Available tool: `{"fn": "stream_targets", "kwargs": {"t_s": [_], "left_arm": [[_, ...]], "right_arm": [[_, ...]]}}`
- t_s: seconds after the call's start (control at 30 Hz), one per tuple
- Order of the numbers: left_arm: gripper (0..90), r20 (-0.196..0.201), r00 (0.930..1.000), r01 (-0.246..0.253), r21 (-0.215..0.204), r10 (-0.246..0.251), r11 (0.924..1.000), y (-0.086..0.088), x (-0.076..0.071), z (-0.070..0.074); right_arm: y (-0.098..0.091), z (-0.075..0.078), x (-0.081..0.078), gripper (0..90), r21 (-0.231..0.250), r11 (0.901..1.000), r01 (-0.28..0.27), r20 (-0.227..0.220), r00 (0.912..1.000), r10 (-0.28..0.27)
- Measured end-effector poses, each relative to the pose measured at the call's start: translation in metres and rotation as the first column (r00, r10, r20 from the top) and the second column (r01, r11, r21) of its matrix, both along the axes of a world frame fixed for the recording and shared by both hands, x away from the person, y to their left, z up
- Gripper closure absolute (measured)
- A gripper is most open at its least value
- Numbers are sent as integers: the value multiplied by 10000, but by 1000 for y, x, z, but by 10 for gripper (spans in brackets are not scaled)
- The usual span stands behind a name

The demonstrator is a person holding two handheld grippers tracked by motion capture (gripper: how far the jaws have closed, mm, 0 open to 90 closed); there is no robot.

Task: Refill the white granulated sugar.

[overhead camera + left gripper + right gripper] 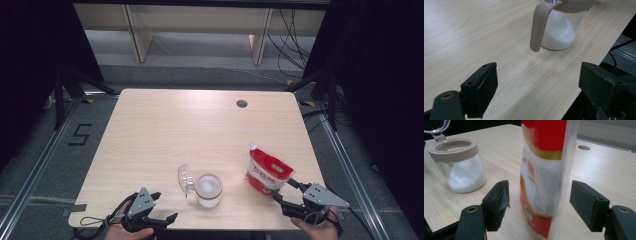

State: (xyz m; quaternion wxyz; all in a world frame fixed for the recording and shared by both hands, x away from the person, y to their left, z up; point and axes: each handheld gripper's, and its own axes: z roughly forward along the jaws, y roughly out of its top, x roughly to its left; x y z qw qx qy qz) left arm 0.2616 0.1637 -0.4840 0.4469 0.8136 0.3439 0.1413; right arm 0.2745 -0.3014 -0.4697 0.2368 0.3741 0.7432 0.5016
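A red and white stand-up bag point(267, 172) of white grains stands upright near the table's front right. My right gripper point(284, 190) is open just in front of it. In the right gripper view the bag point(544, 170) stands between the two jaws of my right gripper point(540, 192), with a gap on each side. A glass jar point(208, 190) with a beige collar holds white grains, and its clear hinged lid point(185, 178) is swung open to the left. My left gripper point(165, 206) is open at the front left, empty, and faces the jar point(564, 32).
The light wooden table point(190, 130) has a round cable hole point(242, 103) at the back right. Its front edge runs right under both hands. Black stands and cables surround the table on the floor.
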Motion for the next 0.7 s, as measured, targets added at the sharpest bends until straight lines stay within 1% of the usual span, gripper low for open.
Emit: {"fn": "stream_targets", "kwargs": {"t_s": [0.03, 0.07, 0.1, 0.13, 0.17, 0.23, 0.27, 0.3, 0.33, 0.4, 0.43, 0.47, 0.5, 0.53, 0.57, 0.6, 0.63, 0.67, 0.7], "left_arm": [[153, 50, 10000, 6, 144, -7, 9999, 1, 0, 1], [153, 103, 9999, 123, 48, -124, 9999, 0, 0, 2], [154, -21, 10000, 39, -14, -39, 10000, 0, 0, 2], [154, -26, 10000, 25, -251, -26, 9997, -2, -1, 3], [154, -65, 10000, 46, -181, -48, 9998, -1, -1, 4], [154, -98, 9999, 21, -305, -24, 9995, 0, -1, 5], [155, -69, 10000, -53, -243, 51, 9997, 0, -1, 6], [155, -38, 10000, 13, -257, -14, 9997, 1, -1, 6], [155, -52, 10000, -40, -377, 38, 9993, 1, 0, 7], [157, -19, 9999, -117, -415, 116, 9991, 1, 0, 8], [160, -18, 9999, -163, -468, 162, 9988, 0, 0, 9], [166, 189, 9998, -2, -241, 6, 9997, 2, 2, 11], [176, 99, 9998, -164, -383, 168, 9991, 0, 1, 11], [185, 92, 9998, -191, -367, 194, 9991, -1, 0, 13], [194, 118, 9999, -88, -399, 93, 9992, -1, 0, 14], [205, 328, 9995, -12, -285, 21, 9996, -1, 1, 16], [223, 207, 9995, -212, -438, 221, 9988, -3, -1, 17], [242, 258, 9994, -220, -339, 229, 9992, -3, -1, 19], [259, 443, 9990, -72, -398, 89, 9992, -2, 0, 19]], "right_arm": [[-2, 0, 0, 326, -117, 9999, -70, 235, 9997, 73], [-2, 0, 0, 327, -163, 9998, -104, 208, 9997, 107], [-3, 0, -2, 326, -224, 9997, -111, 193, 9997, 115], [-3, 0, -2, 325, -264, 9996, -135, 247, 9996, 142], [-3, 0, -4, 326, -254, 9996, -80, 124, 9999, 83], [-2, -1, -6, 325, -239, 9997, 34, 66, 10000, -32], [-1, -2, -7, 325, -287, 9996, -38, 2, 10000, 38], [-2, -1, -7, 325, -443, 9990, -53, 137, 9999, 59], [-2, -2, -7, 325, -398, 9991, -148, 168, 9997, 154], [-1, -3, -10, 326, -426, 9991, -59, 113, 9999, 64], [-3, -4, -8, 326, -507, 9985, -223, 109, 9997, 229], [-3, -4, -10, 326, -343, 9994, -80, -16, 10000, 79], [-4, -5, -11, 327, -395, 9992, -23, -109, 9999, 19], [-6, -5, -10, 326, -532, 9985, -154, 92, 9998, 159], [-7, -5, -9, 326, -621, 9979, -170, 325, 9993, 191], [-7, -5, -11, 327, -559, 9983, -150, 37, 9999, 152], [-8, -5, -11, 326, -613, 9979, -196, 70, 9998, 201], [-7, -6, -12, 326, -550, 9984, -99, 190, 9998, 110], [-7, -6, -12, 326, -518, 9986, -138, 157, 9998, 147]]}}
